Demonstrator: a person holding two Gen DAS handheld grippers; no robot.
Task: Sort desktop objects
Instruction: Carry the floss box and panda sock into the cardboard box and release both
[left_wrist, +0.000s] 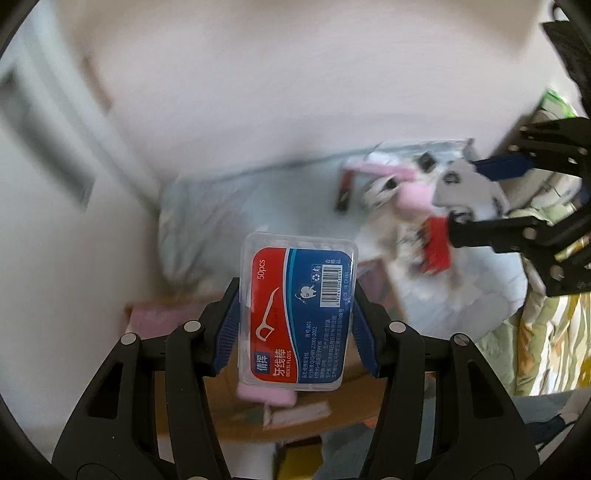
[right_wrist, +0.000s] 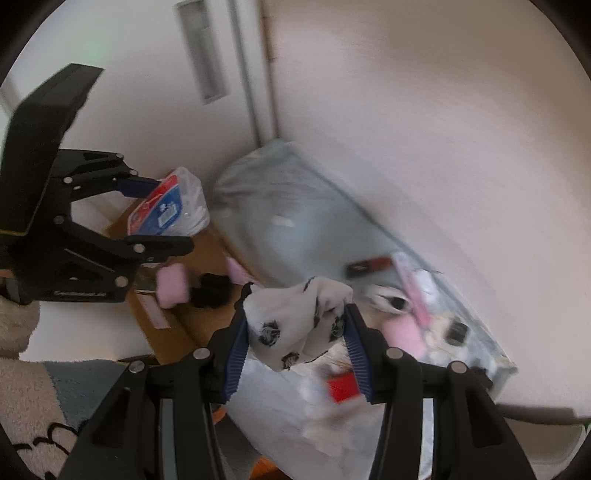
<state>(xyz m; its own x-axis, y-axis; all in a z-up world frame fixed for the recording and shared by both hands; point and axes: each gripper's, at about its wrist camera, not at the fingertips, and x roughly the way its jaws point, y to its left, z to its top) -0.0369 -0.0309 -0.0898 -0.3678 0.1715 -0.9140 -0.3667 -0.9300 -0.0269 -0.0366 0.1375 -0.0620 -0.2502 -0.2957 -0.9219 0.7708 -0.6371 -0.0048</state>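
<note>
A clear dental floss box (left_wrist: 295, 314) with a red and blue label stands between the pads of my left gripper (left_wrist: 295, 291), which is shut on it. In the right wrist view the same box (right_wrist: 159, 208) shows at the left inside the left gripper (right_wrist: 173, 214). My right gripper (right_wrist: 295, 306) is shut on a white cloth (right_wrist: 291, 325) printed with black figures. The cloth (left_wrist: 465, 184) and the right gripper (left_wrist: 463, 195) appear at the right edge of the left wrist view. Both grippers hang above a translucent bluish bin (right_wrist: 295, 206).
The bin (left_wrist: 207, 206) holds pink items (right_wrist: 402, 332), small black pieces and a black and red stick (right_wrist: 369, 266). A red object (right_wrist: 343, 386) lies on white plastic below. A brown cardboard box (right_wrist: 207, 258) with pink and black things sits beside the bin. Pale walls rise behind.
</note>
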